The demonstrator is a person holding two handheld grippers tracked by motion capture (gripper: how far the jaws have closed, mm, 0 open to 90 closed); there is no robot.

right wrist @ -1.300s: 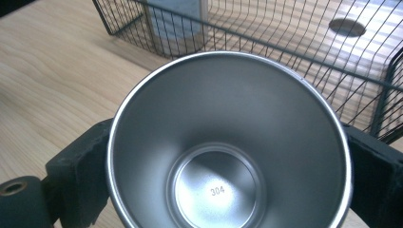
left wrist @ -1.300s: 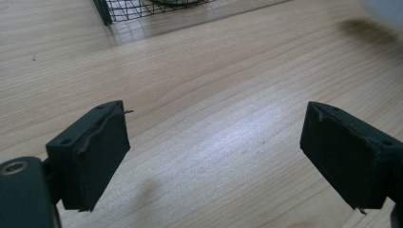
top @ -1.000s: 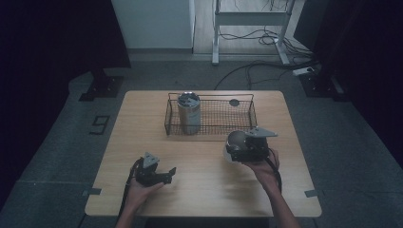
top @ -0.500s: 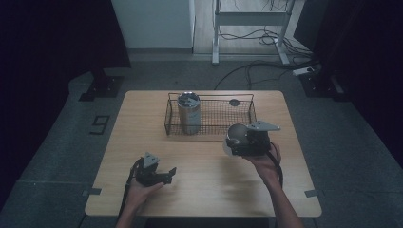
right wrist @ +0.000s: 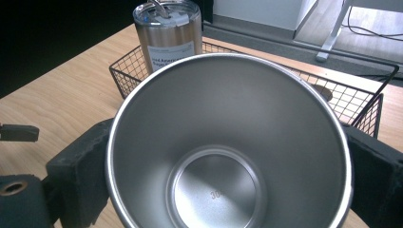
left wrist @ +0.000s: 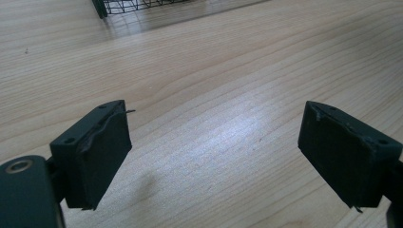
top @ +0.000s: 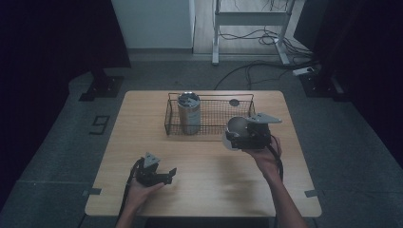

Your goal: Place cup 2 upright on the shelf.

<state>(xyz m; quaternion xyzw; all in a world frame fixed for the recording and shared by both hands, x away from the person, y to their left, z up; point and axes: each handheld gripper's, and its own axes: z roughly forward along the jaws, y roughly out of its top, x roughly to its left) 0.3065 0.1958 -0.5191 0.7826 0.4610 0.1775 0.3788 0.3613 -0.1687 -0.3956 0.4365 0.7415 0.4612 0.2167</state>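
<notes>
The right gripper [top: 236, 134] is clamped on a steel cup [right wrist: 228, 142], its black padded jaws pressing the cup's outer wall from both sides. In the high view the cup [top: 236, 128] hangs just at the near edge of the wire basket [top: 209, 97], toward the basket's 5 o'clock corner. The step in hand looks like carrying the cup to the basket. The next move likely calls for lifting it over the near rim, lowering it onto the mesh floor at 3 o'clock of the tumbler [top: 189, 112], then spreading the jaws.

The cup is smooth brushed metal, round, tapering to a small flat bottom, and open-mouthed toward the gripper's camera. The tumbler is a taller steel cylinder with a lid and a paper label, standing upright in the basket's left end. The basket is thin black wire in a square grid, rectangular and low-walled. A small dark disc [top: 234, 102] sits at its far right. The table [top: 142, 123] is pale wood with fine grain.

The left gripper [top: 164, 176] rests low at 7 o'clock on the table, jaws wide apart and holding nothing.
</notes>
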